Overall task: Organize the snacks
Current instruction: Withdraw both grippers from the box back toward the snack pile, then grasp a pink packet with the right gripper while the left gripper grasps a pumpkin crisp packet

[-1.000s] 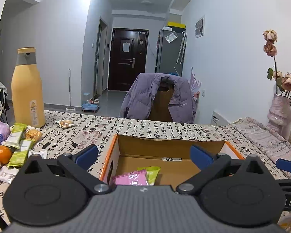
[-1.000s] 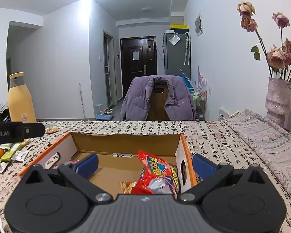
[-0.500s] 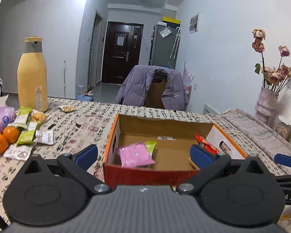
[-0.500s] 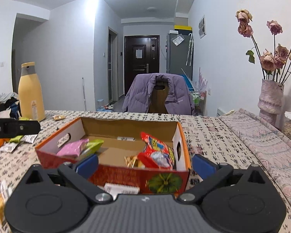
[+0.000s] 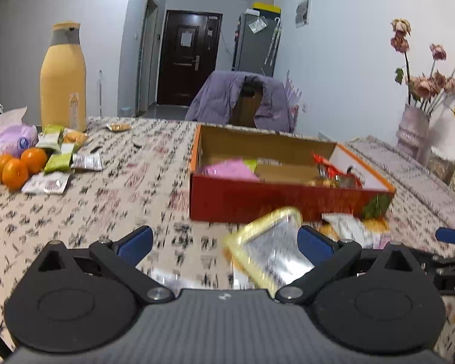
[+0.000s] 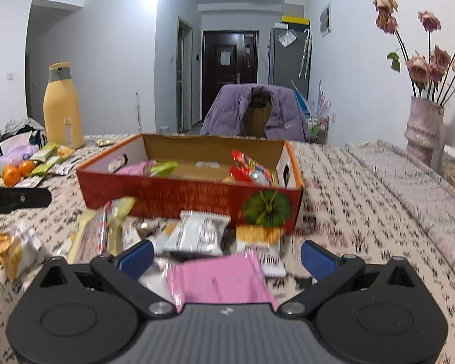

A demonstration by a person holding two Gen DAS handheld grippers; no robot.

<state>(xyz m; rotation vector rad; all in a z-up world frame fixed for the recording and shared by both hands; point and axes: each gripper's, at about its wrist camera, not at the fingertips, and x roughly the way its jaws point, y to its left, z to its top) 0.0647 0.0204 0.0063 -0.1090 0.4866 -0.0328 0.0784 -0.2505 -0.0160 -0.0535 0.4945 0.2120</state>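
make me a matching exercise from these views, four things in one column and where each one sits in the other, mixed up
Things:
1. oranges
2. red snack bag
3. pink packet
4. tall yellow bottle

Places:
a. between the right claw's open fingers
b. inside the cardboard box, right end
c. far left of the table, beside green packets
d. standing upright at the far left, behind the loose snacks

Pairs: 1-c, 2-b, 3-a, 4-d

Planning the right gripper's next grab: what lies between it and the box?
Right wrist view: loose snack packets, a pink packet nearest the right gripper, then a white packet by the box.
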